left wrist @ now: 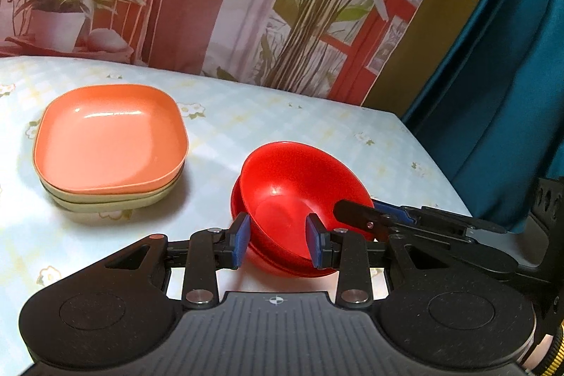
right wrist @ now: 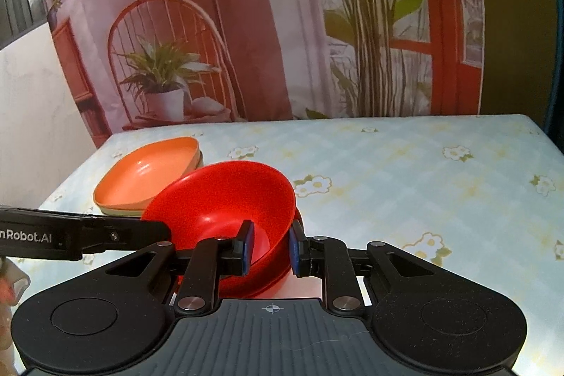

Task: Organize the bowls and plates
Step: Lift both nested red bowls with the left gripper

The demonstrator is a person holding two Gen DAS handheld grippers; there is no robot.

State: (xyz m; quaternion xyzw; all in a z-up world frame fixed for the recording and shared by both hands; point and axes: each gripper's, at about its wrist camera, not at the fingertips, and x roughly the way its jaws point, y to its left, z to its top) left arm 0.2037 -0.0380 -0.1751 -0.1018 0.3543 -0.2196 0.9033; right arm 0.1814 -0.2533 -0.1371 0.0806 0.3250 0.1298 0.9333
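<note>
Two red bowls sit nested near the table's front. The upper red bowl (left wrist: pixel 299 178) (right wrist: pixel 218 196) lies tilted inside the lower red bowl (left wrist: pixel 282 266) (right wrist: pixel 268 288). My left gripper (left wrist: pixel 278 244) (right wrist: pixel 151 231) is shut on the upper bowl's near-left wall, one blue pad outside and one inside. Clamped on the opposite rim is my right gripper (right wrist: pixel 271 245) (left wrist: pixel 366 212), also with the wall between its pads. An orange square plate (left wrist: pixel 109 140) (right wrist: pixel 148 171) tops a short stack of pale green plates (left wrist: pixel 105 199) to the left of the bowls.
The table (left wrist: pixel 246 129) has a light floral cloth, and its right edge (left wrist: pixel 433 164) runs close behind the bowls. A printed backdrop (left wrist: pixel 246 6) and a teal curtain (left wrist: pixel 493 76) stand behind. A strip of bare cloth (left wrist: pixel 211 171) separates the plates from the bowls.
</note>
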